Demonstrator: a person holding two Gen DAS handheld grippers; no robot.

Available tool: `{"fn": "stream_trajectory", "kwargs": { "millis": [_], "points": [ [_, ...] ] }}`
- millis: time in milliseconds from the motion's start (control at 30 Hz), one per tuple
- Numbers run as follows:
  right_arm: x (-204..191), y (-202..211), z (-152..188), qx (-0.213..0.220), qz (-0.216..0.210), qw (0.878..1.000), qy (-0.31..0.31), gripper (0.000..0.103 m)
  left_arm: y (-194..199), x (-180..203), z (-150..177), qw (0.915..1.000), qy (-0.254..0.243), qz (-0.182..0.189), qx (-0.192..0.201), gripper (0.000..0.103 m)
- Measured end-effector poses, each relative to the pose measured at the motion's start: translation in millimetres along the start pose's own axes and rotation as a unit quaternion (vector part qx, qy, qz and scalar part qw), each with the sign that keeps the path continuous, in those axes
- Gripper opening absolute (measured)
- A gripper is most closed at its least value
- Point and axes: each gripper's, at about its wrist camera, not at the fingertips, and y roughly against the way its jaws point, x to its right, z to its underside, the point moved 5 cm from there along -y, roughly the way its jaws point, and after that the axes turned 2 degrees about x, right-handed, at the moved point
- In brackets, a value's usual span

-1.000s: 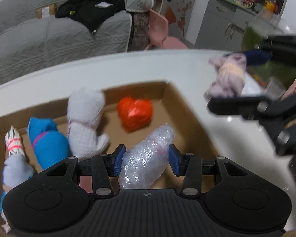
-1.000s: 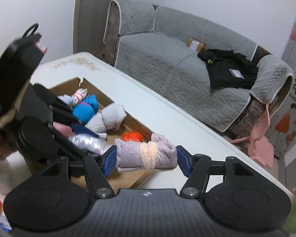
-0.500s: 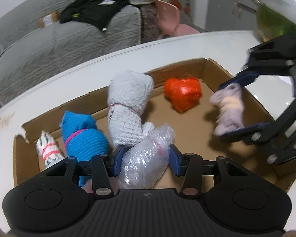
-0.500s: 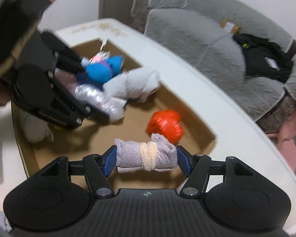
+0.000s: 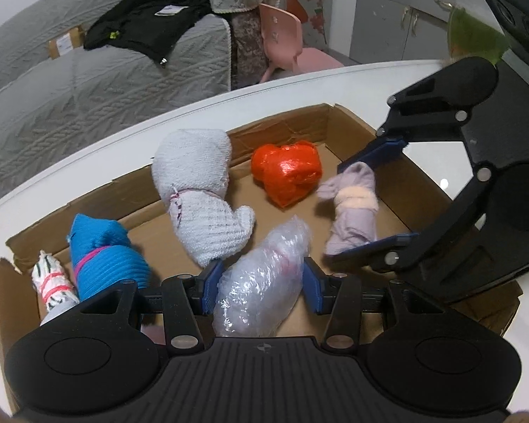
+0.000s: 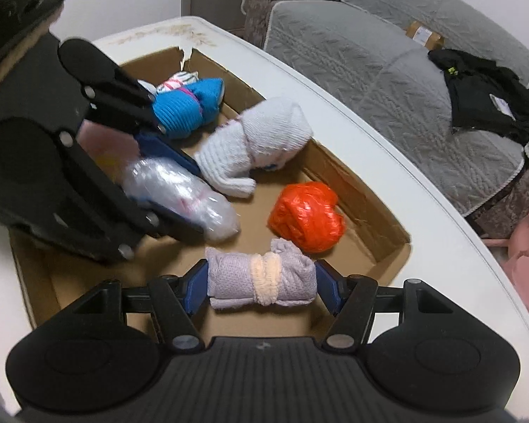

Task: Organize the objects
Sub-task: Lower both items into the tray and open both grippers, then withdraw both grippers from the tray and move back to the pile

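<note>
Crowding is the risk: both grippers hang over the cardboard box (image 6: 366, 208) on the tabletop, left gripper (image 5: 261, 280) jaws pinching a plastic-wrapped bundle (image 5: 262, 282), right gripper (image 6: 261, 285) jaws pinching a lilac sock roll (image 6: 261, 282), so releasing together could knock them against each other or the orange bundle (image 6: 306, 216)

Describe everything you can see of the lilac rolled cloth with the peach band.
The lilac rolled cloth is a soft knitted bundle, tied round its middle by a peach fuzzy band. It lies sideways between the blue pads of the right gripper, which is shut on its two ends. It hangs inside the cardboard box, near the orange wrapped bundle, apparently not touching it.
</note>
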Motion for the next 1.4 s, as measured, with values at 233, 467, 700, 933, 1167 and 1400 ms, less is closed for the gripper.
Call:
{"fn": "stream_trajectory", "kwargs": {
  "millis": [233, 467, 700, 933, 1167, 1400],
  "points": [
    [-2.1, -3.0, 6.8, -0.009, 0.026, 1.000, -0.006, 0.070, -4.8, -7.5, -0.2, 0.9995, 0.030, -0.002, -0.005, 0.062],
    [-9.1, -2.1, 8.2, -0.008, 0.038, 0.999, -0.003, 0.080, -2.0, -8.0, 4.0, 0.9992, 0.039, -0.011, -0.004, 0.078],
    [-19.1, -0.5, 13.5, -0.010, 0.053, 0.999, 0.010, 0.083, 2.6, -7.5, 17.6, 0.9988, 0.048, -0.009, -0.006, 0.093],
    [-45.8, 16.6, 31.7, -0.013, 0.037, 0.999, -0.004, 0.085, 22.4, 17.9, 39.3, 0.9988, 0.024, 0.001, -0.043, 0.094],
    [-72.5, 39.7, 49.1, -0.022, 0.021, 0.999, -0.015, 0.088, 49.7, 45.8, 71.7, 0.9972, 0.016, 0.004, -0.072, 0.094],
    [-95.7, 51.0, 60.2, -0.051, 0.002, 0.999, -0.019, 0.092, 70.0, 74.7, 95.1, 0.9938, 0.002, 0.012, -0.110, 0.096]
  ]
}}
